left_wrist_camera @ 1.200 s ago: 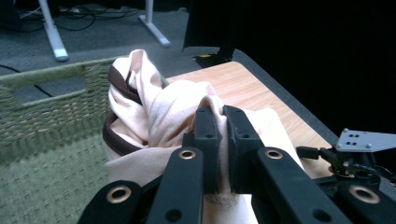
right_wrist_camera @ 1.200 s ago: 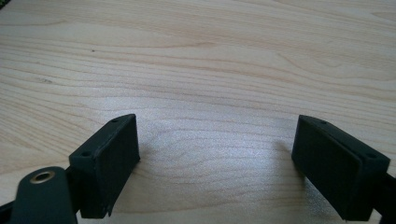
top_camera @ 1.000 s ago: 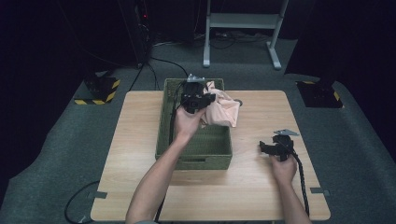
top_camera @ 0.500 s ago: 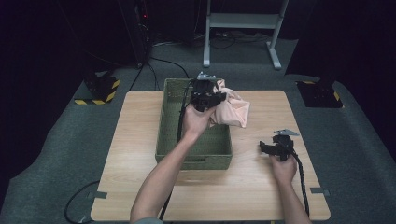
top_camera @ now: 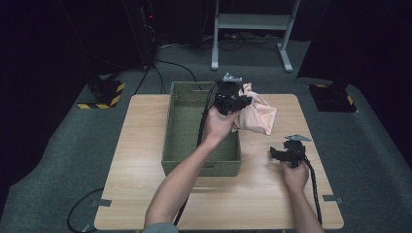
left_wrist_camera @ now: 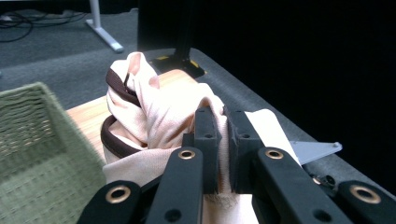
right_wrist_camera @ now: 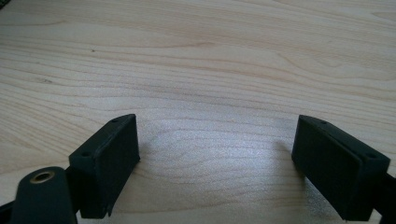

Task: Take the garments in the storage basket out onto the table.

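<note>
Wooden table [top_camera: 145, 145]: our left gripper [top_camera: 232, 102], jaws clamped on the pink garment [top_camera: 257, 115], should clear the green basket [top_camera: 184, 131] rim; right gripper [top_camera: 286, 154] gapes wide.

Wooden table [top_camera: 145, 145] (grey carpeted floor [top_camera: 53, 160])

Basket [top_camera: 180, 145] left; bare tabletop [top_camera: 272, 194] right

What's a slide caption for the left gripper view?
Left gripper clamped on a peach garment with brown trim, held beside the green woven basket.
</note>
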Demonstrator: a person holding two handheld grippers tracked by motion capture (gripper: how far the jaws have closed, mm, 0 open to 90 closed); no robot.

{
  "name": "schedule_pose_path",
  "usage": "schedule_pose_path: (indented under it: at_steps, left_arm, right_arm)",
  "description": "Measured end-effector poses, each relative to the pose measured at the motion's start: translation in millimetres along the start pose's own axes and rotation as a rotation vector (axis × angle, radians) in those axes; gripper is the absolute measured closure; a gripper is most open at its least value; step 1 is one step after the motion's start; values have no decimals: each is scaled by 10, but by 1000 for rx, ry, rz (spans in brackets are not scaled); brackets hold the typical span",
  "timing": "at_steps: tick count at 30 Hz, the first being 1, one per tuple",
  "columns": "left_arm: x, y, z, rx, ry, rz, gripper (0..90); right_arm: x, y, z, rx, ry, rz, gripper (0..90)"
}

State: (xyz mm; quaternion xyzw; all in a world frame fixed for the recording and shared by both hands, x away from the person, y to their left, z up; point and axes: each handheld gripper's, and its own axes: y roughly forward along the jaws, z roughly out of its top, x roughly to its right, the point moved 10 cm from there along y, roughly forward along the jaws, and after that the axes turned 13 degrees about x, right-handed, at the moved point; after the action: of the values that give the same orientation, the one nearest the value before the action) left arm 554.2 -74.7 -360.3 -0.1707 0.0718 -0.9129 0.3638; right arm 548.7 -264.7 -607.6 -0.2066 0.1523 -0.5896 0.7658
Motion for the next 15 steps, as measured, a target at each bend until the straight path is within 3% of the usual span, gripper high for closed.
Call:
schedule_pose_path:
  at_steps: [4, 15]
  left_arm:
    - [102, 127, 1, -4, -13, -16, 845]
    - [267, 363, -56, -31, 37, -21, 845]
  right_arm:
    - [1, 0, 0, 0, -2, 0, 145]
    - [-3, -2, -3, -2, 1, -2, 145]
